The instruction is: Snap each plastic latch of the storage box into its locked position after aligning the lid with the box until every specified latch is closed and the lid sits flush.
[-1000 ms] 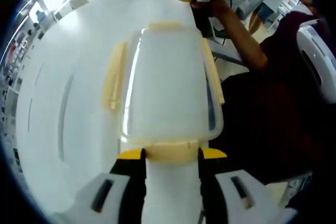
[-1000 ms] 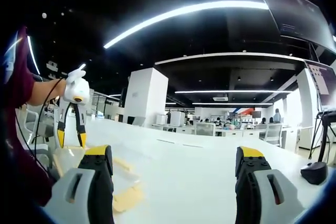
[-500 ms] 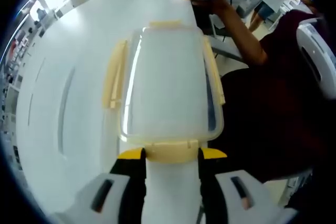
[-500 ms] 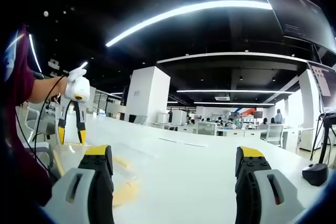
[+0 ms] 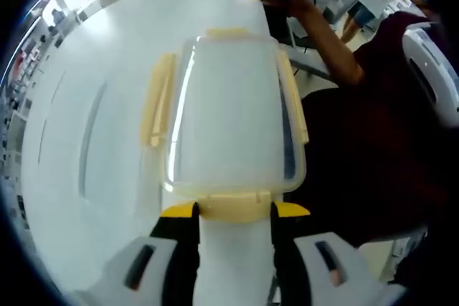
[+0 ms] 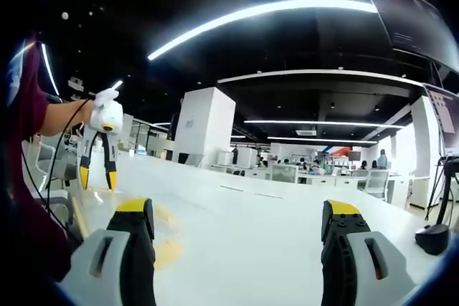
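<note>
The left tool [image 5: 235,210] hangs with jaws spread either side of the near yellow latch [image 5: 235,206] of the storage box [image 5: 231,116]. The box sits on the white counter [image 5: 93,112], its long axis running straight away from that tool. The right tool [image 6: 238,213], also spread and empty, sits beyond the box's far end.

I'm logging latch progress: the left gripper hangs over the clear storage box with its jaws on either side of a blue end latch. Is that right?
Nearly. The latch is pale yellow, not blue, as the left gripper view shows. The rest holds: the left gripper hangs over the clear storage box, its yellow-tipped jaws flanking that near end latch.
</note>
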`<control>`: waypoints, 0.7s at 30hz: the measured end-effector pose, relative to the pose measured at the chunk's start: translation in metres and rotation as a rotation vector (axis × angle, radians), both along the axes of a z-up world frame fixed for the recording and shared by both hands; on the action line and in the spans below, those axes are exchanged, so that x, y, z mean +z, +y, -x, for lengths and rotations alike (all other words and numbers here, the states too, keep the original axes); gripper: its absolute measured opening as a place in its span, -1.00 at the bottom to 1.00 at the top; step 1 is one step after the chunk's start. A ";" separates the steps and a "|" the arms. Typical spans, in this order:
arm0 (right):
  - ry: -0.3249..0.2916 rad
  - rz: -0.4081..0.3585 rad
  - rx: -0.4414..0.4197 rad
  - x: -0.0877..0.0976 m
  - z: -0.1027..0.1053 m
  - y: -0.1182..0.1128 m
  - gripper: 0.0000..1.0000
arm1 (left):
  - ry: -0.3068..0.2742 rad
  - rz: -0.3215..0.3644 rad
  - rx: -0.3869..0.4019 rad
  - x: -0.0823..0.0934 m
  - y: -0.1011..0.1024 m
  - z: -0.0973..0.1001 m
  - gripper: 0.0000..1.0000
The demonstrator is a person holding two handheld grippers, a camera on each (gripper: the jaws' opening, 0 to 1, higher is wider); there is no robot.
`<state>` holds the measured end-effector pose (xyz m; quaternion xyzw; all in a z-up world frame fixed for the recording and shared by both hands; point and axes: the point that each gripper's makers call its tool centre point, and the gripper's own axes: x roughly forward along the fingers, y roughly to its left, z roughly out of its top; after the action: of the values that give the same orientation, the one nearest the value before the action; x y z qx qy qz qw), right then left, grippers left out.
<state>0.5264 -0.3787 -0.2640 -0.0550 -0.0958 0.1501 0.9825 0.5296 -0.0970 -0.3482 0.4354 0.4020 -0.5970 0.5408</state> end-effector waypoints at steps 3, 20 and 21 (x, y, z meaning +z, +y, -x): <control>0.002 0.000 0.004 -0.001 -0.001 0.001 0.97 | 0.000 -0.004 0.004 -0.001 0.002 -0.002 -0.25; 0.018 0.019 0.014 -0.008 -0.004 0.005 0.97 | -0.001 -0.022 0.021 -0.003 0.015 -0.006 -0.25; 0.019 0.020 0.014 -0.008 -0.004 0.005 0.97 | -0.001 -0.022 0.022 -0.003 0.015 -0.006 -0.25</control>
<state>0.5303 -0.3739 -0.2722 -0.0626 -0.0853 0.1583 0.9817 0.5356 -0.0815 -0.3517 0.4370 0.4133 -0.5863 0.5427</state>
